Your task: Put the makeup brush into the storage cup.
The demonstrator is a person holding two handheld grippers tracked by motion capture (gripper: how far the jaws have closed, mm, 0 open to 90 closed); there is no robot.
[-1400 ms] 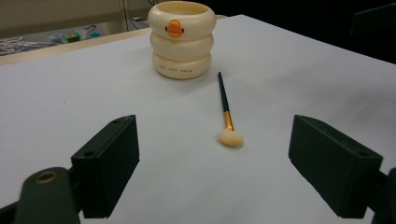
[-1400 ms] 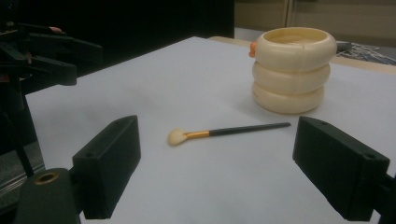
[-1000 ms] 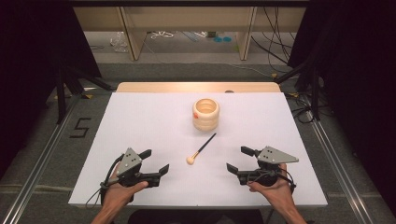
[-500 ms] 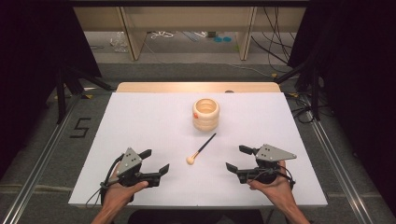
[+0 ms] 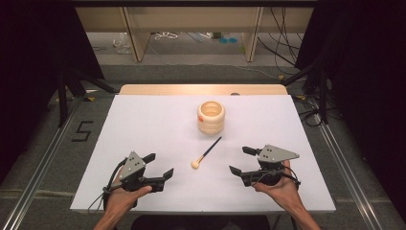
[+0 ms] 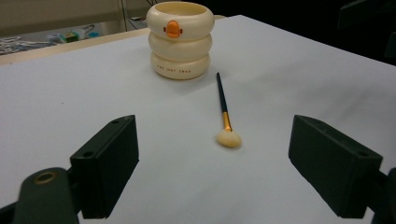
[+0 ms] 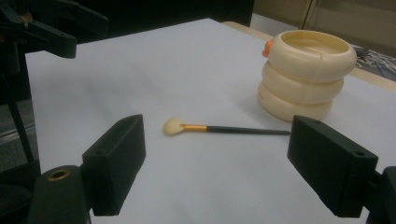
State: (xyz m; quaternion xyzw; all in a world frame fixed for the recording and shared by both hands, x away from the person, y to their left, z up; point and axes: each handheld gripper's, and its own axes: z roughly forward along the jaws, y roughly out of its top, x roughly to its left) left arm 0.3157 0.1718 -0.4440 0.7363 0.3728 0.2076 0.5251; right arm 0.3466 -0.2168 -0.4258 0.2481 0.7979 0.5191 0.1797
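A cream ringed cup (image 5: pixel 210 116) with an orange duck bill stands upright past the middle of the white table (image 5: pixel 143 124). A makeup brush (image 5: pixel 206 153) with a black handle, gold ferrule and cream tuft lies flat in front of it, tuft toward me. My left gripper (image 5: pixel 160 164) rests open at the near left, empty, a short way left of the tuft. At the near right my right gripper (image 5: pixel 238 159) is open and empty too. The left gripper view has the brush (image 6: pixel 223 105) and cup (image 6: pixel 180 39) ahead of the open jaws. The right gripper view shows the brush (image 7: pixel 224 129) lying crosswise beside the cup (image 7: pixel 306 74).
A wooden strip (image 5: pixel 201 89) runs along the table's far edge. Metal rails (image 5: pixel 43 158) flank the table on the floor, where a "5" mark (image 5: pixel 82 130) sits at the left. Shelving and cables (image 5: pixel 191 36) lie beyond.
My right gripper has drifted a touch to the left. The left gripper, brush and cup have stayed where they were.
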